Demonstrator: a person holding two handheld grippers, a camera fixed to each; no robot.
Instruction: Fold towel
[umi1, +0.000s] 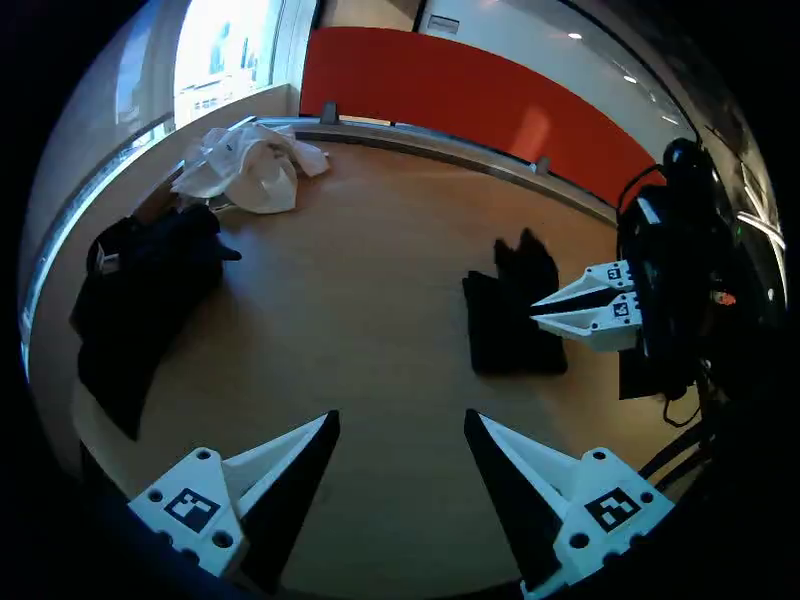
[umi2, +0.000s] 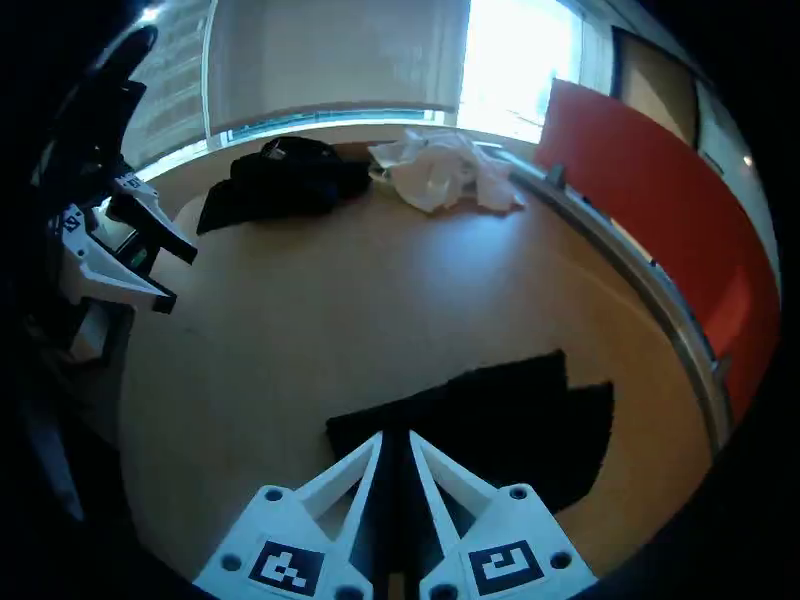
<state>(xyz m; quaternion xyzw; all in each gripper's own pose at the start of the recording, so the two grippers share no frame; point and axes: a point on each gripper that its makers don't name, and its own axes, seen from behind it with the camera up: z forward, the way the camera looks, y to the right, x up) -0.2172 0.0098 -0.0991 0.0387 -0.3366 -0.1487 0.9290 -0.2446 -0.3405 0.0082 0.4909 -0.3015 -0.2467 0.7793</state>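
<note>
Black towel (umi1: 505, 320) (umi2: 500, 425) lies flat on the wooden worktop (umi1: 370, 260) (umi2: 330, 290), outline stepped, one layer over another. Right gripper (umi2: 395, 445) (umi1: 540, 310): fingers drawn to a narrow slit, tips at the towel's near edge; cannot tell whether cloth is pinched between them. Left gripper (umi1: 400, 430) (umi2: 175, 270): fingers wide apart, nothing held, bare worktop between them, well apart from the towel. Far side of the worktop, near the window: heap of black cloth (umi1: 150, 290) (umi2: 285, 175), and just beside it a crumpled white cloth (umi1: 250, 165) (umi2: 440, 170). Red panel (umi1: 470, 95) (umi2: 680, 210) runs along the worktop's other edge.
</note>
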